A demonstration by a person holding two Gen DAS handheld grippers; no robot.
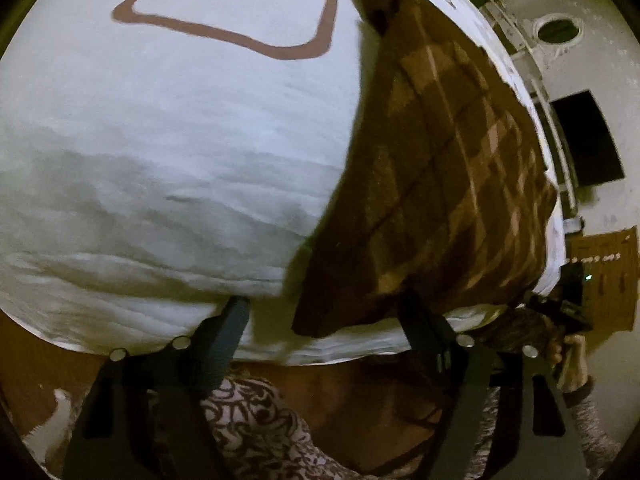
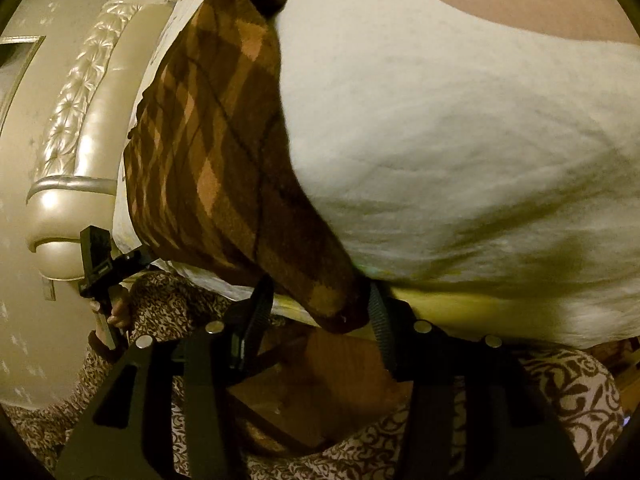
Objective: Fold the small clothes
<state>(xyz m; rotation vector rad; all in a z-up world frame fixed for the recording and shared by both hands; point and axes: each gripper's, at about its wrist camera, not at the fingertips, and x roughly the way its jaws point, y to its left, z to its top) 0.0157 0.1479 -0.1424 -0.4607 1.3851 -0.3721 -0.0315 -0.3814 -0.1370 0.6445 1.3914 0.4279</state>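
A brown checked garment [image 1: 436,184] lies on the white bed cover [image 1: 180,152], stretched along the bed's edge. My left gripper [image 1: 324,304] is open, its fingers either side of the garment's near corner. In the right wrist view the same garment [image 2: 216,168] runs from the top down to my right gripper [image 2: 320,292], which is open with the garment's other corner hanging between its fingers. Each view shows the other gripper held in a hand: the right one in the left wrist view [image 1: 568,304], the left one in the right wrist view [image 2: 100,264].
A brown rounded rectangle [image 1: 236,12] is printed on the bed cover. A padded cream headboard [image 2: 80,152] stands beside the bed. The person's patterned clothing [image 1: 256,432] and a wooden floor [image 2: 320,384] lie below the grippers. A pale wall with a dark screen [image 1: 588,140] is at the right.
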